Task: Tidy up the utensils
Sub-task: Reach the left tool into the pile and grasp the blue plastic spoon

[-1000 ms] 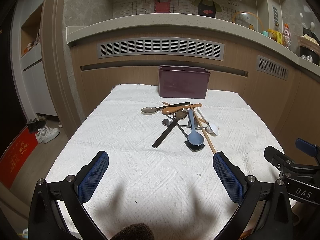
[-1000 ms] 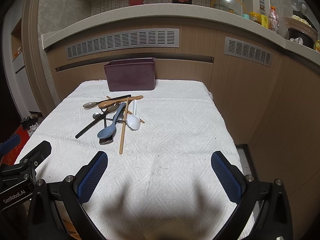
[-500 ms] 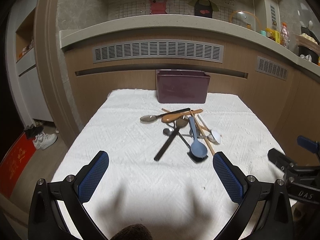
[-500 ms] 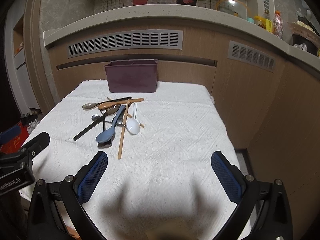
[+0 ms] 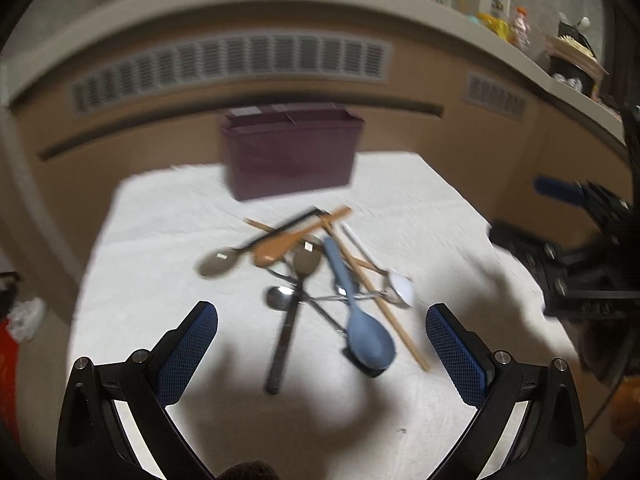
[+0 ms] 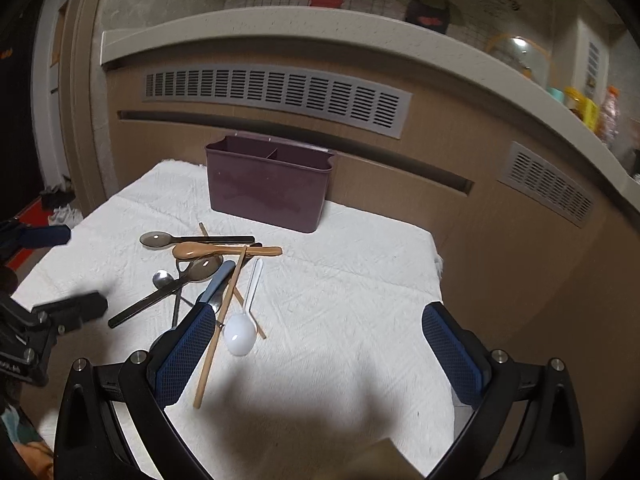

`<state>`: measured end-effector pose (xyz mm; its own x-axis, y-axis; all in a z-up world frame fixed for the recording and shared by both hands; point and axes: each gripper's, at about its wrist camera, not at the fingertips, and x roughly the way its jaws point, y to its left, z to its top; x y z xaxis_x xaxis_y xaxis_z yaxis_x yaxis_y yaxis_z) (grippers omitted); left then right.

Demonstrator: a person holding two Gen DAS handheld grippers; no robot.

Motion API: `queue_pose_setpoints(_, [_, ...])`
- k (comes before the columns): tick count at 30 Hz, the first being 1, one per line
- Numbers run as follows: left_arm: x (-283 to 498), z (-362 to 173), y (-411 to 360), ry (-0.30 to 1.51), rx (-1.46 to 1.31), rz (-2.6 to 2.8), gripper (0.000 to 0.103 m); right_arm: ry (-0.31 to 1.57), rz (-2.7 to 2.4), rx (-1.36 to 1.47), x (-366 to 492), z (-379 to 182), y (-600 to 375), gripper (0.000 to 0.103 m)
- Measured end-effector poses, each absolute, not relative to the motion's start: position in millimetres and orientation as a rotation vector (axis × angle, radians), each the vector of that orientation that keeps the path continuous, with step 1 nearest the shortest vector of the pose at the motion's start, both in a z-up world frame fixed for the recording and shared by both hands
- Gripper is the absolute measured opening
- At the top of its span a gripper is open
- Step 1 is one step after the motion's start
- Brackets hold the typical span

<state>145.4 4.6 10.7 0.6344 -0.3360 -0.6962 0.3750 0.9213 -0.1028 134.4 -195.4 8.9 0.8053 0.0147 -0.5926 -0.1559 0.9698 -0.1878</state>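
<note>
Utensil pile [image 6: 208, 276] lies tangled near the middle of the white cloth on the bench [image 6: 340, 320], just in front of the purple caddy [image 6: 268, 188]. Nothing is in the caddy yet, as far as its visible rim and central divider show.

Pile contents, nearest first: white spoon [image 6: 240, 336], bowl toward the cameras, handle resting over a wooden chopstick [image 6: 220, 320]. Blue spoon [image 5: 364, 332] lies on top of a black-handled piece [image 5: 286, 332]. Behind them are an orange-brown spoon [image 6: 224, 250] and a smoky translucent spoon [image 6: 156, 239].

Left gripper [image 5: 320, 360]: fingers wide, holding nothing, hovering over the near edge of the pile; this view is motion-blurred. Right gripper [image 6: 316, 360]: fingers wide, holding nothing, white spoon just inside its left finger.

Judgement: step in hand is the approach to a first pick. Best choice is a top-lying, outer piece: white spoon or blue spoon. Close across the handle, not the bowl. Lift straight up, so crossed pieces underneath are not dragged.
</note>
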Motion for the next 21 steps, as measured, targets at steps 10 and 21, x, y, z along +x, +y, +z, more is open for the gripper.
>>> queue_pose_setpoints(10, [186,-18,-40,0.903,0.122,-0.466,0.099,0.633,0.061,-0.232,165,9,-225,0.076])
queue_pose_setpoints(21, [231,-54,-63,1.07,0.127,-0.379,0.033,0.688,0.027,-0.103,168,-18,-275,0.07])
